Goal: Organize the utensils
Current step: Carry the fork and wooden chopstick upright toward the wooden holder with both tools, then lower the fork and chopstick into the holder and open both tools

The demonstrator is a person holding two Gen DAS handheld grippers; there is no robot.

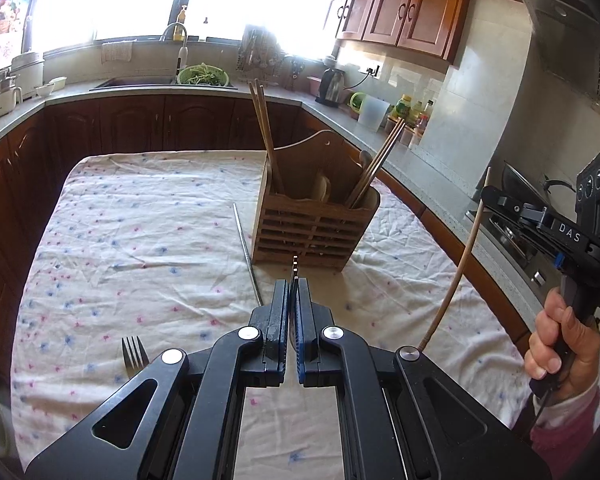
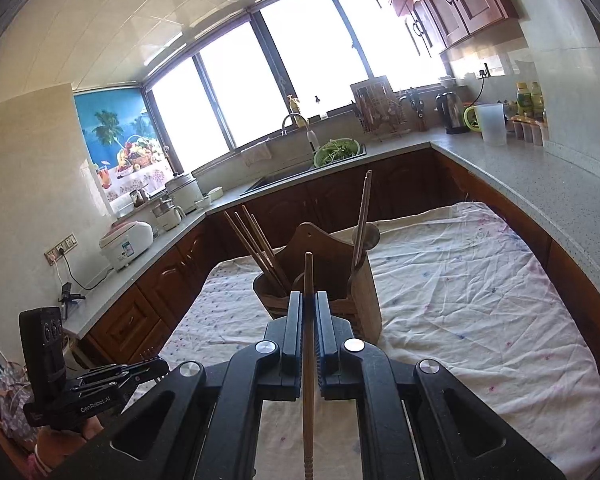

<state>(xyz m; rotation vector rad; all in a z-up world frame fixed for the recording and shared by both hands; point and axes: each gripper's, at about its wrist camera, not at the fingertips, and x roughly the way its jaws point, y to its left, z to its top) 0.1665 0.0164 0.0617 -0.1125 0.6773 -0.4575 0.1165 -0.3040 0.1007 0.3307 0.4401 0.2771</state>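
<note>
A slatted wooden utensil holder [image 1: 314, 224] stands on the cloth-covered table [image 1: 140, 216]; it also shows in the right wrist view [image 2: 340, 292]. It holds wooden chopsticks [image 1: 265, 132], metal chopsticks [image 1: 376, 160] and spoons. My left gripper [image 1: 294, 284] is shut on a thin metal chopstick [image 1: 295, 266], just in front of the holder. My right gripper [image 2: 309, 300] is shut on a wooden chopstick [image 2: 308, 360], held near the holder's front; it also shows in the left wrist view [image 1: 486, 196], raised at the right. A loose metal chopstick [image 1: 247, 254] and a fork [image 1: 134, 354] lie on the cloth.
Kitchen counters run around the table. A sink with a green colander [image 1: 203, 76] is at the back, a kettle [image 1: 332, 86] and a plastic jug [image 1: 372, 114] at the right, and a stove [image 1: 512, 236] at the far right.
</note>
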